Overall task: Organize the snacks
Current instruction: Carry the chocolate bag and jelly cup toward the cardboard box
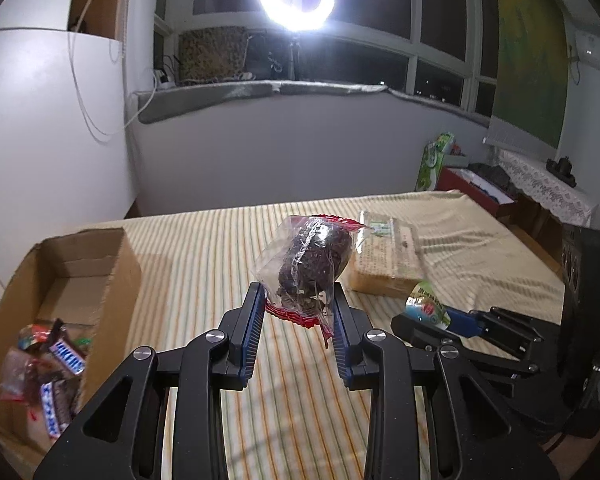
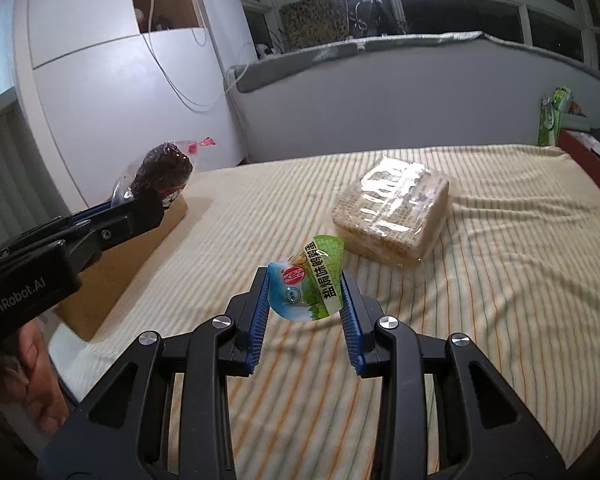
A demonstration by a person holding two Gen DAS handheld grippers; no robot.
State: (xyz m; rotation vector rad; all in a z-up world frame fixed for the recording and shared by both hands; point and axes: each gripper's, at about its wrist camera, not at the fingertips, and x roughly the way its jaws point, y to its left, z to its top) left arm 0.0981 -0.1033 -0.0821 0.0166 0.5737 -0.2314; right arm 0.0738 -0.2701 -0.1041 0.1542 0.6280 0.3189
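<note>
While my left gripper [image 1: 298,300] clamps the dark cake [image 1: 308,264] above the cloth, the box [image 1: 112,272] sits just left, nearer this hand. My right gripper [image 2: 306,300] grasps the green packet [image 2: 312,284]; the cracker pack [image 2: 392,216] waits far right.

Striped bedspread [image 2: 500,280] lies open (wafer pack [image 2: 392,216] aside).

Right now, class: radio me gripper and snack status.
Left gripper shut on dark snack packet. Right gripper shut on green-label pack. Cracker pack on cloth. Cardboard box open, unobstructed.
</note>
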